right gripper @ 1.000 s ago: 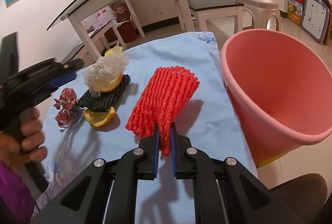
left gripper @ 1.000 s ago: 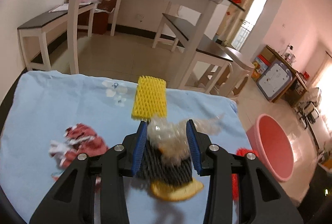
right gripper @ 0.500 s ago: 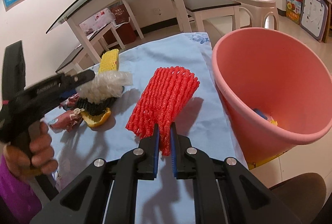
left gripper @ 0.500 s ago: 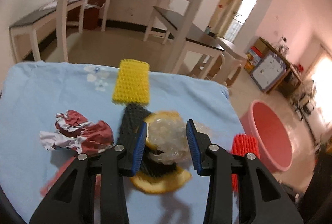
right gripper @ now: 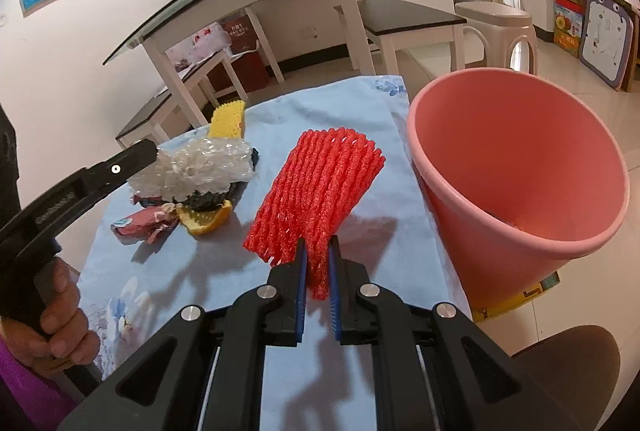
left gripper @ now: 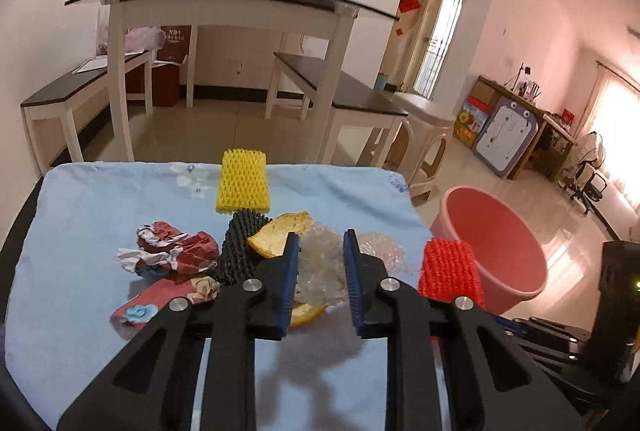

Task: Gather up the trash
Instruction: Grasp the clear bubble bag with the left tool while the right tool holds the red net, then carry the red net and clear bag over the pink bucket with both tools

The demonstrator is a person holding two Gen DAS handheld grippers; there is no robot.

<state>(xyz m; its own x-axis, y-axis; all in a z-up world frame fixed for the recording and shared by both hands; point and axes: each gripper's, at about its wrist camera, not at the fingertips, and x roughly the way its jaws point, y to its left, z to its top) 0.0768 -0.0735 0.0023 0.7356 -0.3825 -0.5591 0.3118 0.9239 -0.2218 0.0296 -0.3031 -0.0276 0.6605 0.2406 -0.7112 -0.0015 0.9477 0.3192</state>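
Observation:
My left gripper [left gripper: 321, 259] is shut on a crumpled clear plastic wrap [left gripper: 320, 267] and holds it above the blue cloth; the wrap also shows in the right wrist view [right gripper: 196, 167]. My right gripper [right gripper: 318, 263] is shut on a red foam net [right gripper: 320, 187], lifted beside the pink bucket [right gripper: 516, 167]. On the cloth lie a yellow foam net [left gripper: 242, 181], a black foam net [left gripper: 238, 247], orange peels [left gripper: 280, 233] and crumpled red wrappers [left gripper: 172, 251].
The pink bucket [left gripper: 492, 243] stands on the floor past the table's right edge. A glass-topped white table [left gripper: 224, 7] with benches stands behind. A white stool [left gripper: 424, 139] is near the far right corner.
My left gripper has lifted the plastic wrap off the black net and peels and drawn back. My right gripper still holds the red net, with the bucket a little farther right.

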